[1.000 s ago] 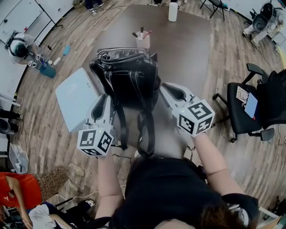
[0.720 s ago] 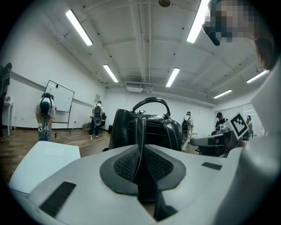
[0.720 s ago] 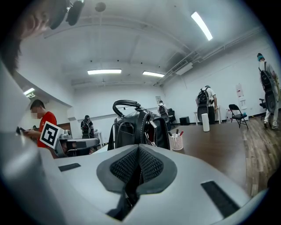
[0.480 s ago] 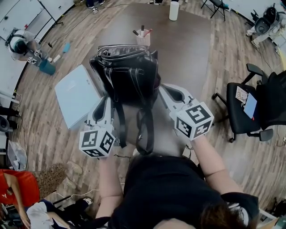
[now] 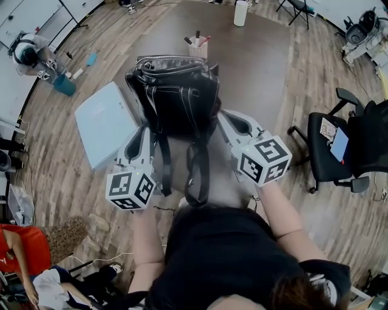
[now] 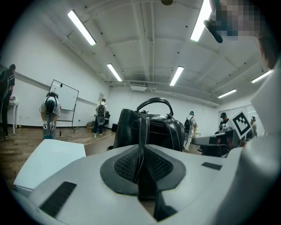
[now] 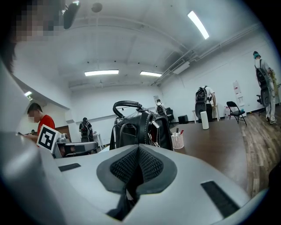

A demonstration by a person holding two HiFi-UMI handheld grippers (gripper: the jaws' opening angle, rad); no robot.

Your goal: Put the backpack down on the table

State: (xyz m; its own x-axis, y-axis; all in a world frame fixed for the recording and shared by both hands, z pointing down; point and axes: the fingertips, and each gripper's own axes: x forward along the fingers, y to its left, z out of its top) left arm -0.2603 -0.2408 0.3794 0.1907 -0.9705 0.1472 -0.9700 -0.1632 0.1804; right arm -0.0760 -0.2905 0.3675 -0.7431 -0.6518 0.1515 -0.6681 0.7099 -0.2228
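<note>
Newly shut, left claw and right claw each pinch a backpack strap, plain only in gripper views.

Item count
One backpack with two straps; two grippers, left gripper and right gripper; one table; one pen cup; one white cylinder; one pale blue panel; one office chair.

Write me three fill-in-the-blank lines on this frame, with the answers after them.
1. The left gripper is shut on the backpack's ____.
2. The backpack stands upright on the ____.
3. Behind it, pens stand in a ____.
Missing words: strap; table; cup.
</note>
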